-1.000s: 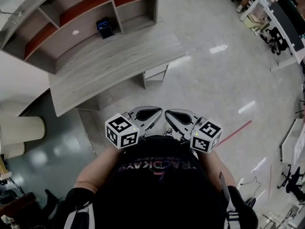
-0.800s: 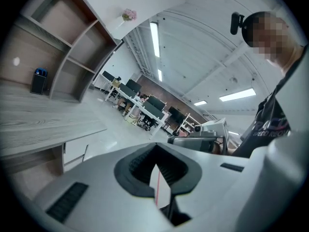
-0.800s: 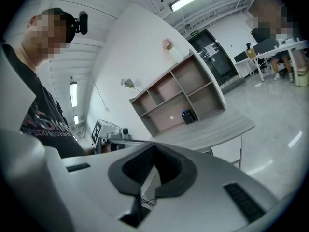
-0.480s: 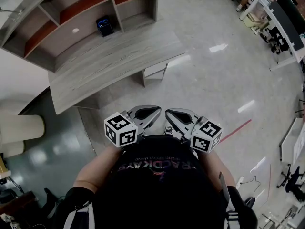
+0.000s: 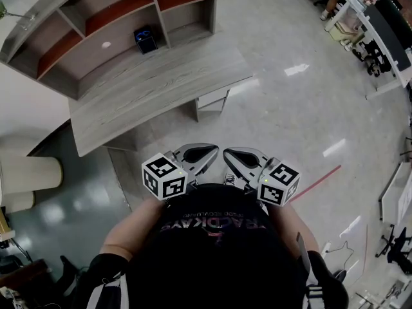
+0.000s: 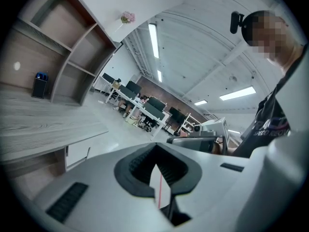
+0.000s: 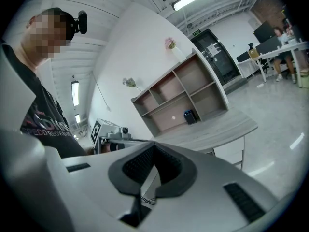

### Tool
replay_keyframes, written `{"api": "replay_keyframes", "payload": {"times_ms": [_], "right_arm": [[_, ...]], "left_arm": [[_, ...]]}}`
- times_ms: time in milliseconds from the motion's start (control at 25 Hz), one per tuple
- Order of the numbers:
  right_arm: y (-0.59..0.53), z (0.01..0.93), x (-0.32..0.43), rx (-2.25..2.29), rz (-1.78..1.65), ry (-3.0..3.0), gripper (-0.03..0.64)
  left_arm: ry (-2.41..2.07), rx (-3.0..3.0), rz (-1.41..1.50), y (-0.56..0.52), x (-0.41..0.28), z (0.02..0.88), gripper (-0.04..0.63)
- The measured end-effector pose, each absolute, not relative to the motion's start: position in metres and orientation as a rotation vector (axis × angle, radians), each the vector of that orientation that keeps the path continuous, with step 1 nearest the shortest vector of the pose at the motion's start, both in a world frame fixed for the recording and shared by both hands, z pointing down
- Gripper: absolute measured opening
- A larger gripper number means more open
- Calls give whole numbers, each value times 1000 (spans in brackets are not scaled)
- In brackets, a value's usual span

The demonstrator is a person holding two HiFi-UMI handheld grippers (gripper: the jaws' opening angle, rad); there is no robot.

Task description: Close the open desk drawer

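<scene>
Both grippers are tucked in close against the person's chest, side by side and well apart from the desk (image 5: 154,85). The left gripper (image 5: 198,153) has its jaws pressed together with nothing between them, and the right gripper (image 5: 243,156) is the same: closed and empty. The white drawer (image 5: 211,98) sits under the desk's right end, at about 12 o'clock from the grippers. Can't really tell how far out it sticks. A shelf unit (image 5: 96,18) stands on the desk at 11 o'clock, with a small dark bin (image 5: 146,38) in front of it. A red floor line (image 5: 318,179) runs at 3 o'clock.
</scene>
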State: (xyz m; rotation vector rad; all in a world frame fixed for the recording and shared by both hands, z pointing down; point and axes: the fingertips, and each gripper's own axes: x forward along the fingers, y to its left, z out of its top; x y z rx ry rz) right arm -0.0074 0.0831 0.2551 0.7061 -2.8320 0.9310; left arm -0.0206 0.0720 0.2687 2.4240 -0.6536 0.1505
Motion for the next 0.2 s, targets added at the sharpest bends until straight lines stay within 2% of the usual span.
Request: {"api": "replay_keyframes", "payload": {"times_ms": [200], "right_arm": [[82,254,-9,715,942,-2837,17]], "left_arm": [[-659,2431,146,72,-25,267,11]]}}
